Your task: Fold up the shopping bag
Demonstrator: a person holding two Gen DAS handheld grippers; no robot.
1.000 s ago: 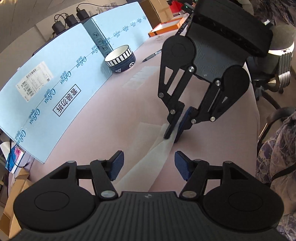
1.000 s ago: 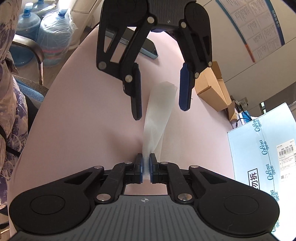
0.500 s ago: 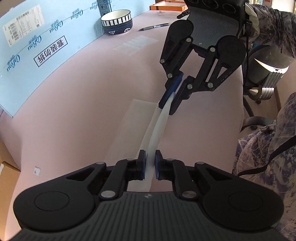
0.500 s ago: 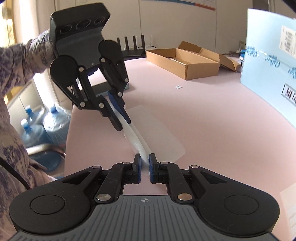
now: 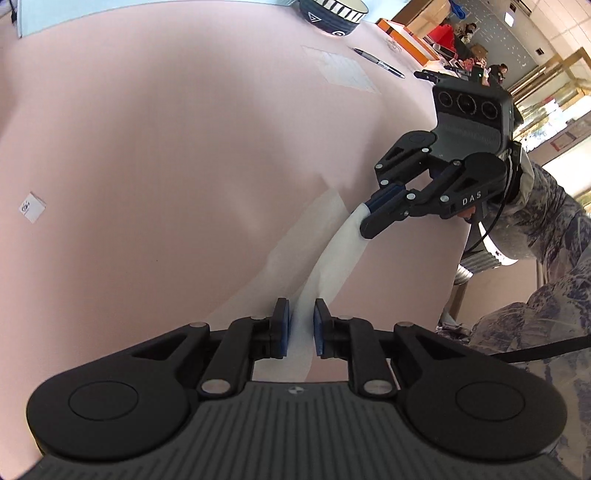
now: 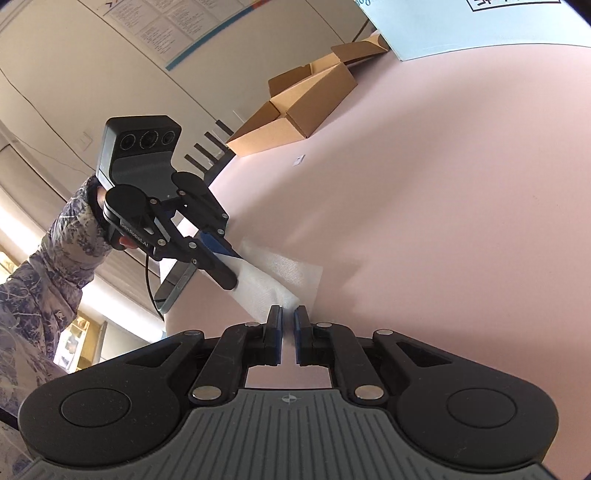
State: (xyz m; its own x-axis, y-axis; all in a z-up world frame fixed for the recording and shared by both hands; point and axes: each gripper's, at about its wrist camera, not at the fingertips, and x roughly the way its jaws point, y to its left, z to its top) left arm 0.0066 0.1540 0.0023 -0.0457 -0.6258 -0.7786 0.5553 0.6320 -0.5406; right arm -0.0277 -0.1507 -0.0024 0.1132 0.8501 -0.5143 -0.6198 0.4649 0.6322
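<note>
Two black grippers hold one translucent white plastic shopping bag (image 5: 332, 258) above the pink bench (image 5: 147, 166). At lower centre of the left wrist view, the left gripper (image 5: 300, 328) has narrow jaws pinching one end of the bag. At right of that view, the right gripper (image 5: 382, 206) has its jaws clamped on the other end. Part of the bag lies flat on the bench at mid-frame. At the top edge sits a dark striped bowl (image 5: 332, 14).
</note>
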